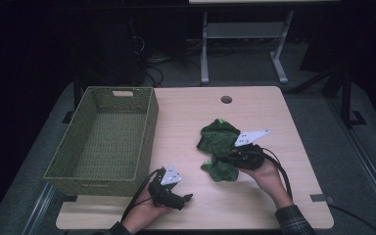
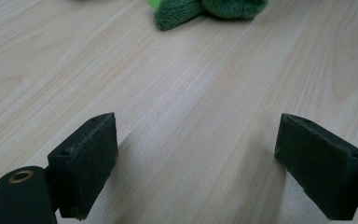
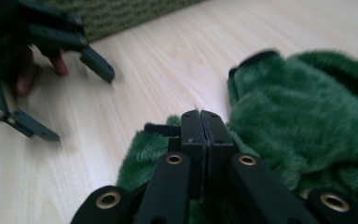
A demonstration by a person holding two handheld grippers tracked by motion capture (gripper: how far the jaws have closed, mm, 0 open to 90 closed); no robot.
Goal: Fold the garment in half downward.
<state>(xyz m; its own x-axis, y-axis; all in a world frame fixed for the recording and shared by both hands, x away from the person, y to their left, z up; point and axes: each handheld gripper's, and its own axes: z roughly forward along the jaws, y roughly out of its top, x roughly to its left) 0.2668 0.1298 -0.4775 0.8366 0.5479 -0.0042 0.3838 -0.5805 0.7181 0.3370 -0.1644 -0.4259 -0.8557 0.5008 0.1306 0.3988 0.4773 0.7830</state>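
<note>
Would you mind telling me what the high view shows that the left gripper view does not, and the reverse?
High view alone: the green woven basket at the table's left, the right gripper at the green plush garment, both hands, and the floor and table legs beyond. Left gripper view alone: a close look between the left gripper's own spread jaws, nothing between them, wood grain beneath. Shared: the light wooden table and the plush garment's edge, plus the left gripper itself.

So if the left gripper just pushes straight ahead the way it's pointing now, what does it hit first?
Probably the fuzzy green plush fabric item. The left gripper, jaws wide open, looks across bare light wooden tabletop toward it, with nothing between. Depth is hard to judge.
</note>
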